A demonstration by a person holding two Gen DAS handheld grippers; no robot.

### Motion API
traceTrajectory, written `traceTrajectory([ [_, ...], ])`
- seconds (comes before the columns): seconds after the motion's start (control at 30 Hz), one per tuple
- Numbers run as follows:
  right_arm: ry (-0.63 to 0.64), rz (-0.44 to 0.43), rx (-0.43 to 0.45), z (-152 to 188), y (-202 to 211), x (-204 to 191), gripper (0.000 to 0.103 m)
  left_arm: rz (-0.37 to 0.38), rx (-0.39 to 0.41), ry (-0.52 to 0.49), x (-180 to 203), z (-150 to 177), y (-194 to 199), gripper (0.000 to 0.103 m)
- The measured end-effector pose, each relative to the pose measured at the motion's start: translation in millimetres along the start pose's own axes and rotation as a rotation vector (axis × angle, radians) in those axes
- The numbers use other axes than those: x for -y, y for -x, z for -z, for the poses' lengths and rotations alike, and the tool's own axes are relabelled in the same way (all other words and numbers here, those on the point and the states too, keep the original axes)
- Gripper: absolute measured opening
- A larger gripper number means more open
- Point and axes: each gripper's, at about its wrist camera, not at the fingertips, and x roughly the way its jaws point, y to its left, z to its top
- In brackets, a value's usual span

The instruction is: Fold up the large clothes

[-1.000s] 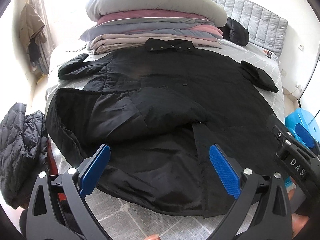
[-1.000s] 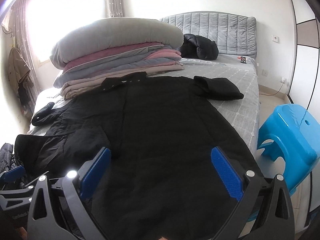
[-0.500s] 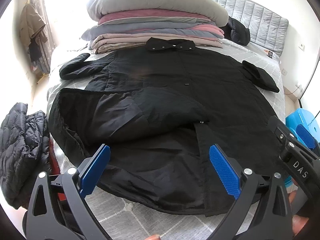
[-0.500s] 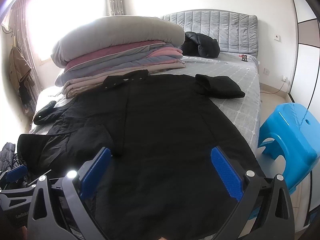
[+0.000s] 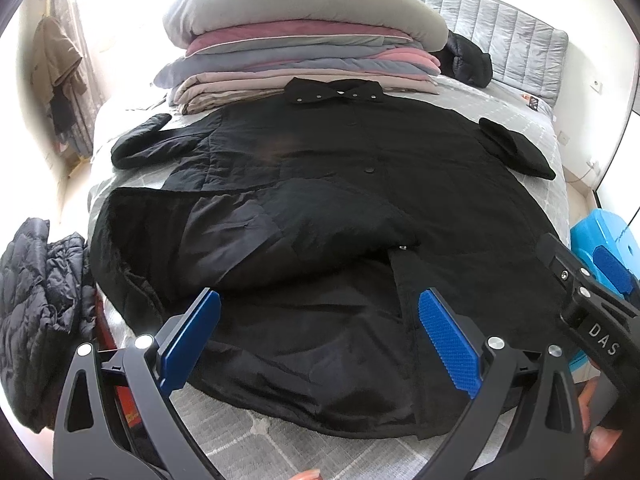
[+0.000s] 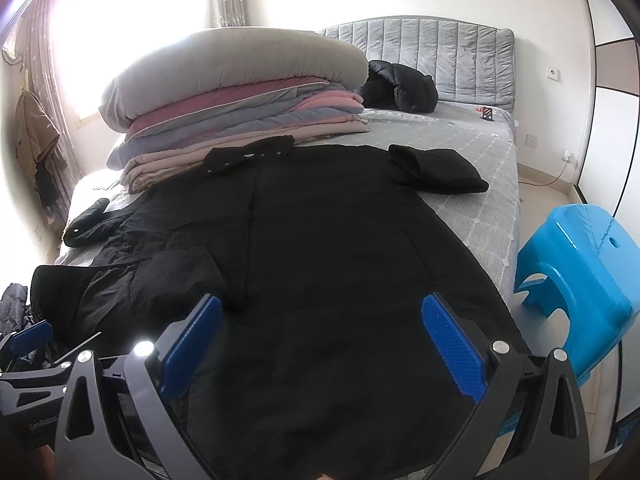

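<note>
A long black padded coat [image 5: 328, 184] [image 6: 332, 248] lies spread on the grey bed, collar toward the pile of bedding. Its lower left front panel is turned back, showing the lining [image 5: 224, 236]. One sleeve lies at the far left [image 5: 144, 140], the other is folded at the right [image 6: 440, 172]. My left gripper [image 5: 320, 336] hovers open over the coat's hem, nothing between its blue pads. My right gripper [image 6: 324, 340] is open too, above the lower right part of the coat. The right gripper also shows at the right edge of the left wrist view.
A tall stack of folded quilts [image 6: 236, 96] sits at the back of the bed [image 6: 480, 208]. A black puffer jacket [image 6: 400, 88] lies by the grey headboard. Another dark puffer jacket [image 5: 36, 308] hangs at the bed's left side. A blue plastic stool [image 6: 580, 276] stands right of the bed.
Both grippers have drawn back slightly from the coat, so more grey bedsheet shows below the hem in the left wrist view. The coat has not moved.
</note>
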Motion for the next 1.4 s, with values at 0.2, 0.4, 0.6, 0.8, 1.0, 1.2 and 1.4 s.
traceTrajectory([
  [0.2,0.012,0.007,-0.004,1.2,-2.3,-4.0,0.097,0.028,-0.009,-0.014,-0.2,-1.5,-9.7,0.096],
  [0.4,0.023,0.015,-0.012,2.3,-4.3,-7.5,0.097,0.06,-0.041,0.01,-2.1,0.1,-15.3,0.096],
  [0.6,0.026,0.022,-0.011,2.0,-4.2,-8.3,0.097,0.063,-0.032,0.023,-4.8,1.1,-12.2,0.096],
  [0.8,0.027,0.024,-0.007,2.1,-3.9,-8.2,0.097,0.063,-0.034,0.036,-8.1,1.3,-12.0,0.096],
  [1.0,0.043,0.034,0.009,2.2,-0.5,-9.8,0.097,0.069,-0.033,0.033,-7.7,2.9,-10.4,0.096],
  [1.2,0.06,0.045,0.035,1.6,4.7,-12.0,0.097,0.065,-0.022,0.024,-4.8,3.2,-7.1,0.096],
  [1.4,0.075,0.05,0.053,2.0,8.7,-15.8,0.097,0.062,-0.01,0.018,-3.3,3.6,-2.6,0.096],
])
